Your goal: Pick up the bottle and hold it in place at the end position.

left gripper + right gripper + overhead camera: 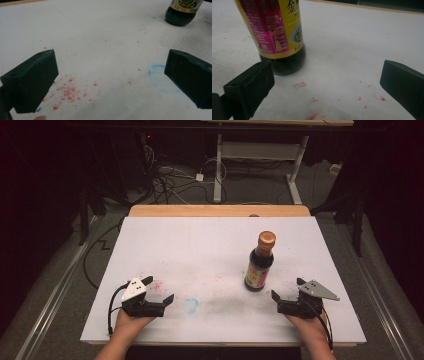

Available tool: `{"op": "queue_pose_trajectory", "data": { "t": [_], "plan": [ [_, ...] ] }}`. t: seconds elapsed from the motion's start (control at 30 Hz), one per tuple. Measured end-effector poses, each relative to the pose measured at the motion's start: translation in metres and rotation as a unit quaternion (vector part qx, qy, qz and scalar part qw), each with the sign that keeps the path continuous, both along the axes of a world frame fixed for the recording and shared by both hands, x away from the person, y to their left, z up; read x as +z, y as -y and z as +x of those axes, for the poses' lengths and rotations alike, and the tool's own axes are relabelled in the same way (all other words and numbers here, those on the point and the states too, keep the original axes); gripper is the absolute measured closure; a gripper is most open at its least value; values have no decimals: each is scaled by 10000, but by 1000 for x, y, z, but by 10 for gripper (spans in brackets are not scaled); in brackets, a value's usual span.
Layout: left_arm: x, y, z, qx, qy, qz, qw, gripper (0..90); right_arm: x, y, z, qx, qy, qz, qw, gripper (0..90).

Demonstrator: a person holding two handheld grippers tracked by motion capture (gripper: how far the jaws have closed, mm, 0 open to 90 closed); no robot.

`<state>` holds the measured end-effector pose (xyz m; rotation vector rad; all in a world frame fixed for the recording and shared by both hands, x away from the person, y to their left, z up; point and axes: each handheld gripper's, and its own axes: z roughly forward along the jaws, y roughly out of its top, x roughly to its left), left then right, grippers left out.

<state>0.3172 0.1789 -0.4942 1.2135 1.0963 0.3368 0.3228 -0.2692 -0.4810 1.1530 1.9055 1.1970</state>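
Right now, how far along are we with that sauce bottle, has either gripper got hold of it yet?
Nothing looks done: the sauce bottle stands upright and capped on the table, untouched. The right gripper sits open just short of its base; the left gripper rests open farther off. Closing in and gripping the bottle are still left.

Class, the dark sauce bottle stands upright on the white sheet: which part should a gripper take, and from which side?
Grip the bottle around its labelled body, coming level from the near right, where the open right gripper sits closest. The body is round and upright; the neck narrows.
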Motion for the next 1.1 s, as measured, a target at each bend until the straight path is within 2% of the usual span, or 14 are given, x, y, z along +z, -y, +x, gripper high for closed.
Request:
{"op": "queue_pose_trajectory", "data": {
  "t": [0.37, 0.53, 0.63, 0.7, 0.9, 1.0, 1.1],
  "plan": [
    [0, 0, -2, -27, 61, -15, 10000, 0, 0, 1, -2, -3, 94, 37, 9999, 1],
    [0, 0, -1, -16, 61, -25, 10000, 0, 0, 1, -2, 31, 94, 52, 9999, 1],
    [0, 0, -1, -47, 25, -29, 10000, 0, 1, 1, -1, 105, 11, 132, 9999, 1],
    [0, 0, 0, -56, 4, -7, 10000, 0, 4, 1, -1, 160, 21, 224, 9996, 1],
    [-1, 2, 0, -101, -25, 72, 9999, 0, 16, -7, -3, 306, 174, 264, 9990, 2],
    [-1, 2, 1, -122, -95, 74, 9999, 0, 19, -12, -1, 342, 184, 257, 9989, 2],
    [-1, 3, 1, -128, -71, 129, 9998, 0, 21, -17, 3, 433, 146, 285, 9986, 2]
  ]
}}
